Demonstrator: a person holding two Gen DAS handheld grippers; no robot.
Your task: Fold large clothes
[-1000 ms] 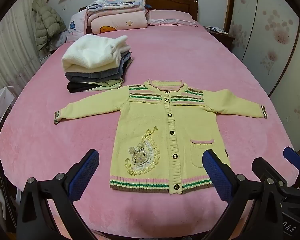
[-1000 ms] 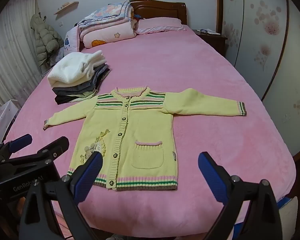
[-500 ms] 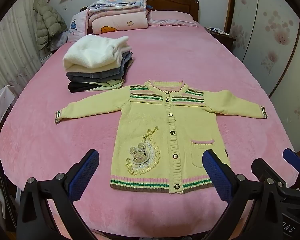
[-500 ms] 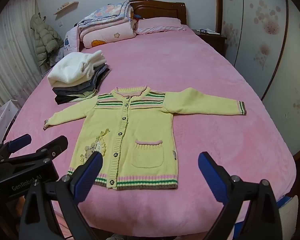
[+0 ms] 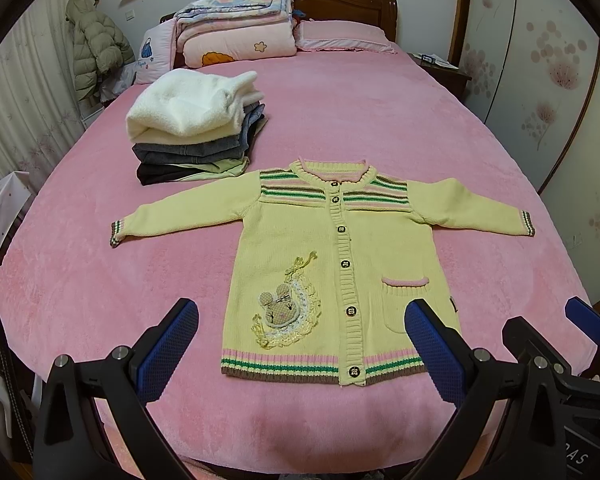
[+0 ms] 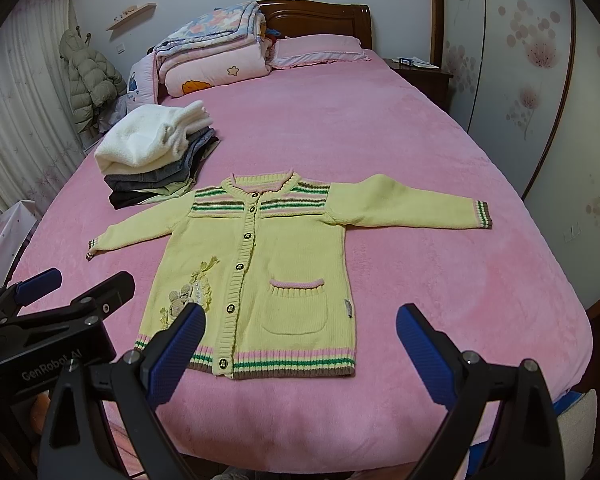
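A yellow knit cardigan [image 5: 340, 264] with striped yoke, buttons, a pocket and a mouse patch lies flat, front up, sleeves spread, on the pink bed [image 5: 340, 120]. It also shows in the right wrist view [image 6: 268, 264]. My left gripper [image 5: 300, 344] is open and empty, held above the near bed edge in front of the hem. My right gripper [image 6: 300, 344] is open and empty, held just to the right, over the hem's right part. The left gripper's body [image 6: 52, 320] shows at the left of the right wrist view.
A stack of folded clothes [image 5: 196, 128] topped by a white fleece sits on the bed behind the left sleeve. Folded quilts [image 5: 236, 28] and a pillow [image 5: 340, 36] lie at the headboard. A nightstand [image 6: 420, 76] stands at the right.
Both views have shifted very slightly; the cardigan and both open grippers stay as they were.
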